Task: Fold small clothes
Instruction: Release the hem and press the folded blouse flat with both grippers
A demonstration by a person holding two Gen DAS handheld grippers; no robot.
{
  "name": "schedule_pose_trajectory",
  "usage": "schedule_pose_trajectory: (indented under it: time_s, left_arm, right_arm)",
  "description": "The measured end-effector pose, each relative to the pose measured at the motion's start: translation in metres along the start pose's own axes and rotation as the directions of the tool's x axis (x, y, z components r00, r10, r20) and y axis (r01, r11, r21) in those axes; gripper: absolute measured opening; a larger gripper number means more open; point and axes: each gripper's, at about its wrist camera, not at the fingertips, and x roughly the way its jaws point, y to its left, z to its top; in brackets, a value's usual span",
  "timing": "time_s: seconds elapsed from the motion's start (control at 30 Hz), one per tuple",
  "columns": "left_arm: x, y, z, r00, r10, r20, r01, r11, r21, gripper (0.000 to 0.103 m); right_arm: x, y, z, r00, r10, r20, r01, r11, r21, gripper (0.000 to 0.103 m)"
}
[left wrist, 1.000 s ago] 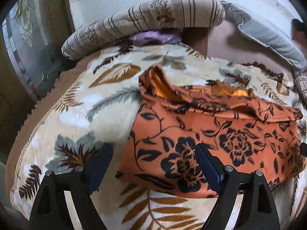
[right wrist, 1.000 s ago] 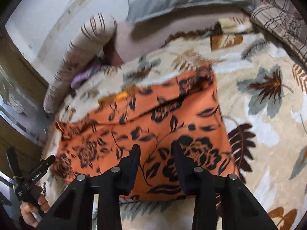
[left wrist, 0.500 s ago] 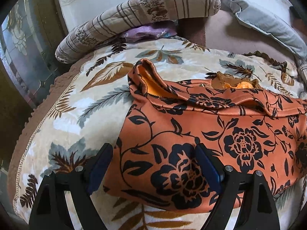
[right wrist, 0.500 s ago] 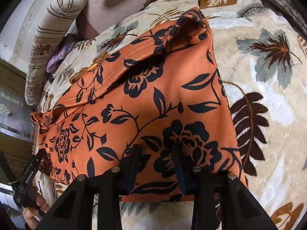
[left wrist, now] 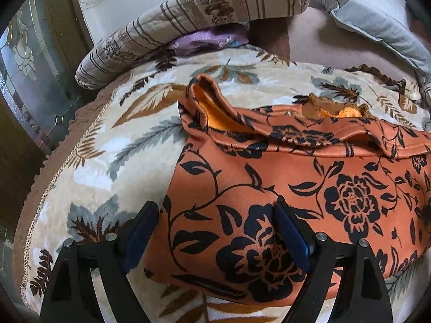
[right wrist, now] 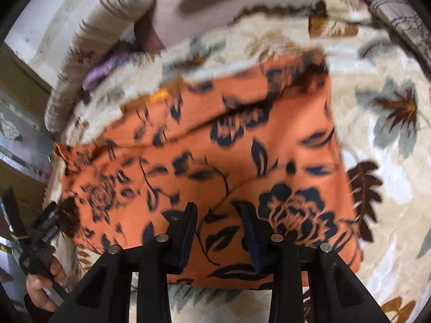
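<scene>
A cream plush blanket printed with brown and grey leaves [left wrist: 113, 156] covered the bed, and at its far end lay a long striped beige bolster [left wrist: 204, 8] and a grey quilted pillow [left wrist: 377, 24], with a bit of purple cloth [left wrist: 207, 40] tucked under the bolster. On the blanket, spread wide, sat the orange garment with black flowers and vines [left wrist: 282, 188], its upper part rumpled and turned over so the plain orange lining showed.

The left claw [left wrist: 215, 231] hovered low over the garment's near left corner, jaws spread wide: one finger stood over the blanket just outside the cloth's edge, the other over the black flower print, nothing pinched. It pointed steeply down.

The right claw [right wrist: 219, 231] angled down over the near hem of the same garment [right wrist: 215, 161], jaws partly apart, orange cloth showing in the gap; whether the pads touched it I couldn't tell, the view was blurred.

Down in the right view's lower left corner, the person's hand [right wrist: 45, 282] gripped the other tool's handle.
</scene>
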Motion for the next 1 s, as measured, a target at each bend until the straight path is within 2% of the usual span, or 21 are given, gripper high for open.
schedule_pose_trajectory:
  time_s: [0.13, 0.23, 0.27, 0.3, 0.37, 0.43, 0.5, 0.6, 0.63, 0.7, 0.77, 0.87, 0.93, 1.0]
  left_arm:
    - [0.019, -0.002, -0.005, 0.997, 0.001, -0.073, -0.001, 1.000, -0.002, 0.089]
    - [0.026, 0.005, -0.005, 0.995, -0.016, -0.098, 0.009, 0.997, -0.071, 0.099]
    - [0.030, 0.010, -0.006, 0.993, -0.027, -0.115, 0.014, 0.993, -0.114, 0.103]
    - [0.033, 0.015, -0.008, 0.991, -0.051, -0.126, 0.031, 0.987, -0.155, 0.103]
    - [0.040, 0.027, -0.014, 0.984, -0.129, -0.126, 0.090, 0.956, -0.279, 0.103]
    - [0.038, 0.019, -0.014, 0.990, -0.095, -0.107, 0.070, 0.974, -0.216, 0.103]
    - [0.038, 0.017, -0.014, 0.990, -0.089, -0.106, 0.066, 0.976, -0.206, 0.103]
    - [0.040, 0.022, -0.006, 0.976, -0.130, -0.177, 0.092, 0.974, -0.205, 0.103]
    - [0.037, 0.024, -0.003, 0.974, -0.124, -0.189, 0.086, 0.977, -0.198, 0.103]
    - [0.021, 0.020, 0.001, 0.989, -0.058, -0.135, 0.037, 0.988, -0.152, 0.103]
    - [-0.001, 0.010, 0.003, 0.999, 0.012, -0.031, -0.014, 0.997, -0.074, 0.103]
    - [-0.015, -0.001, 0.006, 0.999, -0.016, 0.031, 0.017, 1.000, -0.019, 0.103]
    - [-0.008, -0.007, 0.004, 0.999, -0.042, -0.001, 0.042, 0.999, -0.003, 0.103]
    - [0.010, -0.015, -0.004, 0.995, -0.038, -0.094, 0.040, 0.999, 0.026, 0.103]
  right_arm:
    - [-0.001, 0.007, -0.002, 0.999, -0.029, 0.017, 0.029, 0.999, -0.041, 0.039]
    - [0.001, 0.007, -0.001, 1.000, -0.013, 0.020, 0.014, 0.999, -0.031, 0.039]
    - [0.001, 0.007, 0.000, 1.000, -0.007, 0.020, 0.007, 1.000, -0.027, 0.039]
    - [0.000, 0.006, -0.001, 1.000, -0.001, 0.020, 0.001, 1.000, -0.023, 0.039]
    - [0.000, 0.004, -0.002, 1.000, 0.010, 0.021, -0.009, 1.000, -0.017, 0.040]
    - [-0.001, 0.000, -0.002, 1.000, 0.014, 0.021, -0.014, 1.000, -0.013, 0.040]
    - [0.000, 0.000, -0.002, 1.000, 0.013, 0.022, -0.013, 1.000, -0.015, 0.040]
    - [-0.003, -0.001, -0.002, 1.000, 0.018, 0.024, -0.017, 1.000, -0.014, 0.040]
    - [-0.004, 0.000, -0.001, 0.999, 0.020, 0.026, -0.020, 1.000, -0.013, 0.040]
    - [-0.008, 0.001, -0.001, 0.999, 0.027, 0.042, -0.026, 1.000, -0.016, 0.040]
    - [-0.012, 0.006, 0.000, 0.996, 0.051, 0.072, -0.049, 0.998, -0.030, 0.041]
    - [-0.021, 0.018, 0.000, 0.987, 0.097, 0.131, -0.087, 0.993, -0.084, 0.041]
    - [-0.023, 0.027, -0.002, 0.982, 0.118, 0.147, -0.100, 0.987, -0.126, 0.041]
    - [-0.016, 0.035, -0.006, 0.983, 0.138, 0.124, -0.117, 0.980, -0.159, 0.041]
